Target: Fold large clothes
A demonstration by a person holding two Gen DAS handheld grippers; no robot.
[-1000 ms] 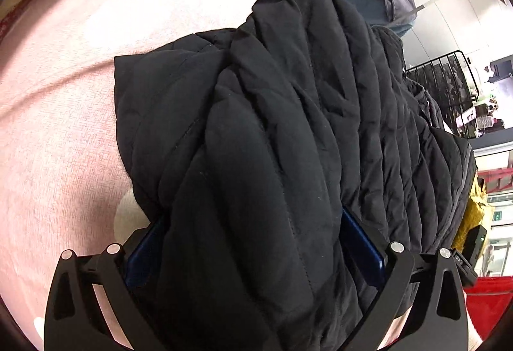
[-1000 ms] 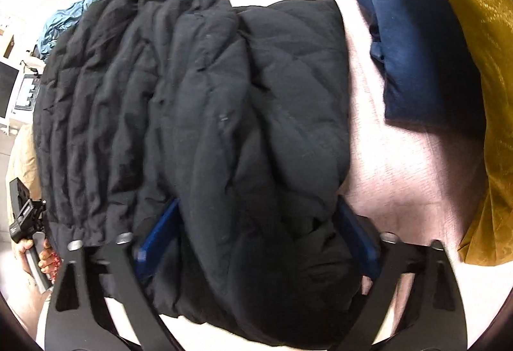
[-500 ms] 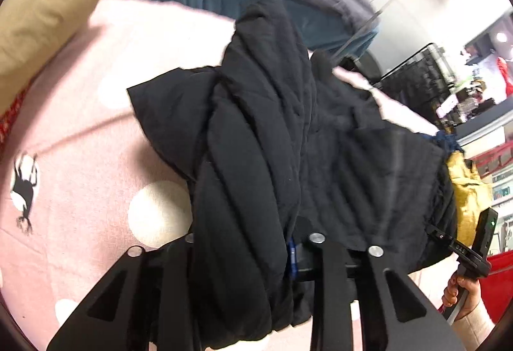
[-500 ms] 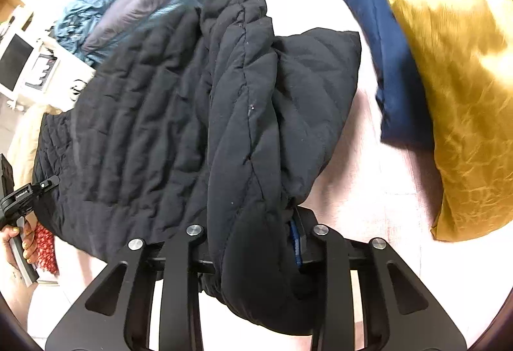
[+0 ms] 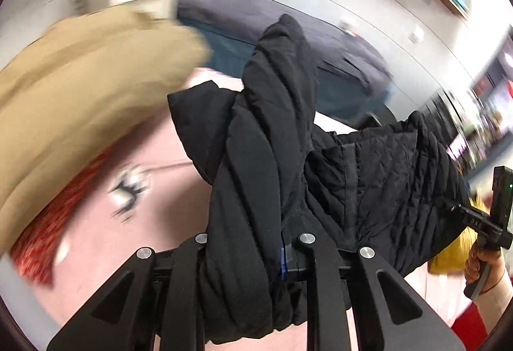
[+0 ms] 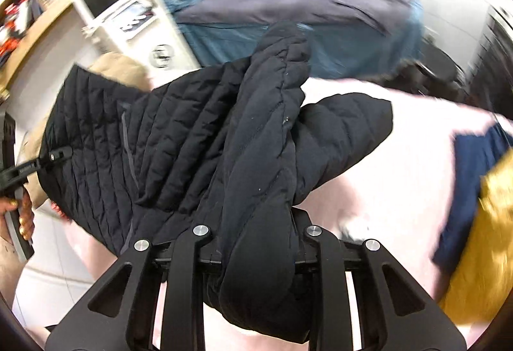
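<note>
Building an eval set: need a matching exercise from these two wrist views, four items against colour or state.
Items:
1. quilted jacket
2. left gripper
3. bedsheet
4. cushion beside the navy one

Matches:
A. pink
B. golden yellow
C. black, bunched and lifted
D. jaws closing on jacket fabric

Pairs: 1-C, 2-D, 3-A, 4-B

The navy cushion lies on the sheet at the right of the right wrist view. The right gripper also grips the jacket.
</note>
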